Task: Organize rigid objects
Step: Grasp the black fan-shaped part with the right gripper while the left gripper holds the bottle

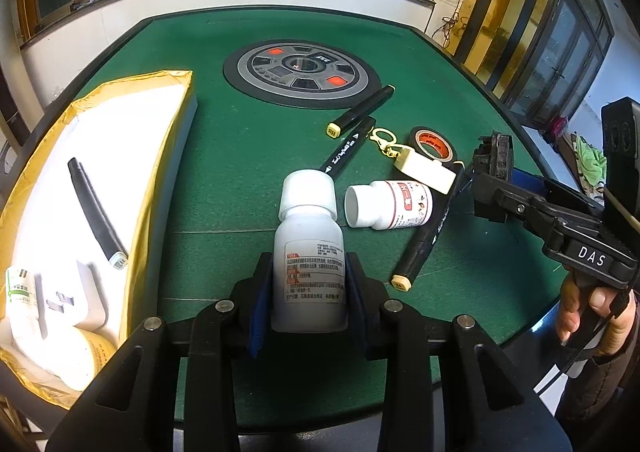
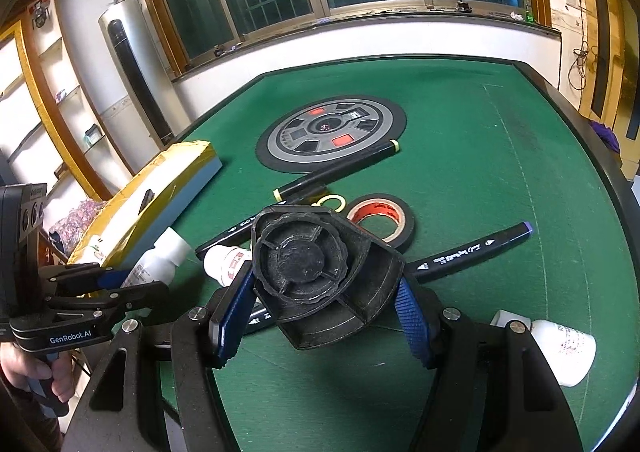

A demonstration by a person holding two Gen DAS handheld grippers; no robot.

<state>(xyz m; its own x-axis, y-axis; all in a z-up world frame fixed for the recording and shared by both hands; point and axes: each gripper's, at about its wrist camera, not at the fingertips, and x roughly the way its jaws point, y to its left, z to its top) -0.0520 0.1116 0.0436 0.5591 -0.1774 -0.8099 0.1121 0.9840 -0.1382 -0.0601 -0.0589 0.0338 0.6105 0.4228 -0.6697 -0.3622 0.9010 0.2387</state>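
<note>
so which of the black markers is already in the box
The black marker lying alone on the white floor of the yellow-taped box, at the left. The other markers lie on the green felt among the bottles and tape.

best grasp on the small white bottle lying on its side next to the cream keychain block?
Grip the small white bottle across its labelled body, coming from above with fingers either side of the long axis. It lies flat on the green table, cap toward the left gripper; the cream block and a black marker crowd its far end, so stay near mid-body.
</note>
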